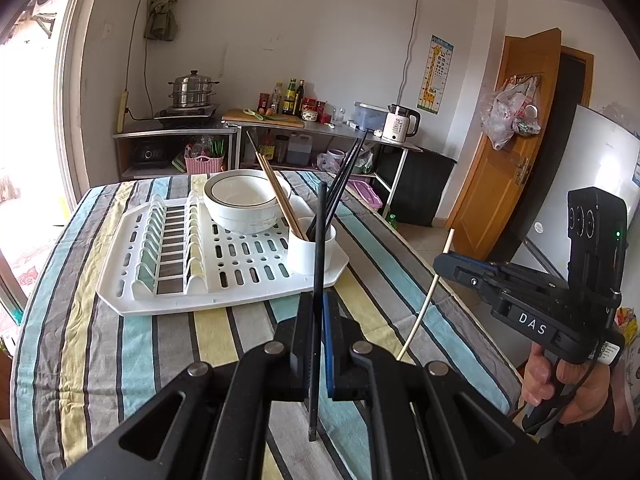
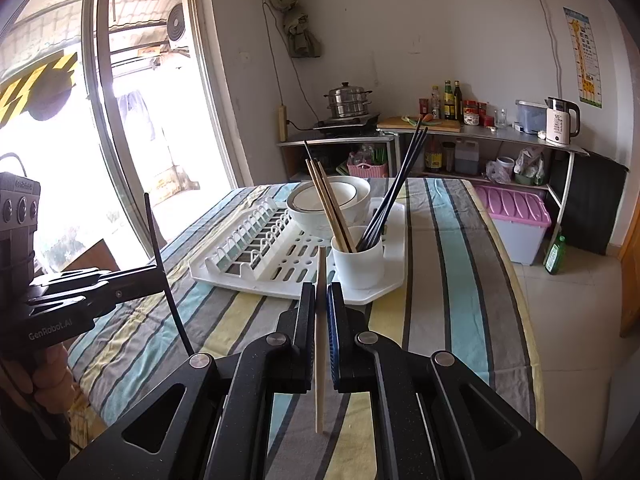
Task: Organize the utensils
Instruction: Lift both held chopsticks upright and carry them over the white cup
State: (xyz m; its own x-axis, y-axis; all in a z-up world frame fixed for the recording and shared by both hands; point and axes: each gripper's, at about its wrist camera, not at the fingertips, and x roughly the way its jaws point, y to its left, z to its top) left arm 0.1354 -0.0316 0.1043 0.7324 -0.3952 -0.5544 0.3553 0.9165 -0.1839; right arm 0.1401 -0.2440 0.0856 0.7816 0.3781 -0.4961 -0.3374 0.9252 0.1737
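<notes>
My left gripper (image 1: 318,300) is shut on a black chopstick (image 1: 319,248), held upright above the striped table, just in front of the white utensil cup (image 1: 310,254). My right gripper (image 2: 321,292) is shut on a pale wooden chopstick (image 2: 320,344), also near the cup (image 2: 359,266). The cup stands on the white drying rack (image 1: 224,268) and holds brown wooden chopsticks (image 1: 276,192) and black chopsticks (image 1: 344,176). The right gripper (image 1: 440,262) with its pale chopstick (image 1: 428,296) shows at the right of the left wrist view. The left gripper (image 2: 160,274) shows at the left of the right wrist view.
Stacked white bowls (image 1: 244,200) sit on the rack behind the cup. The rack's plate slots (image 1: 168,240) lie on its left side. A striped cloth (image 1: 120,352) covers the table. Shelves with a steamer pot (image 1: 192,90), bottles and a kettle (image 1: 402,122) stand at the far wall.
</notes>
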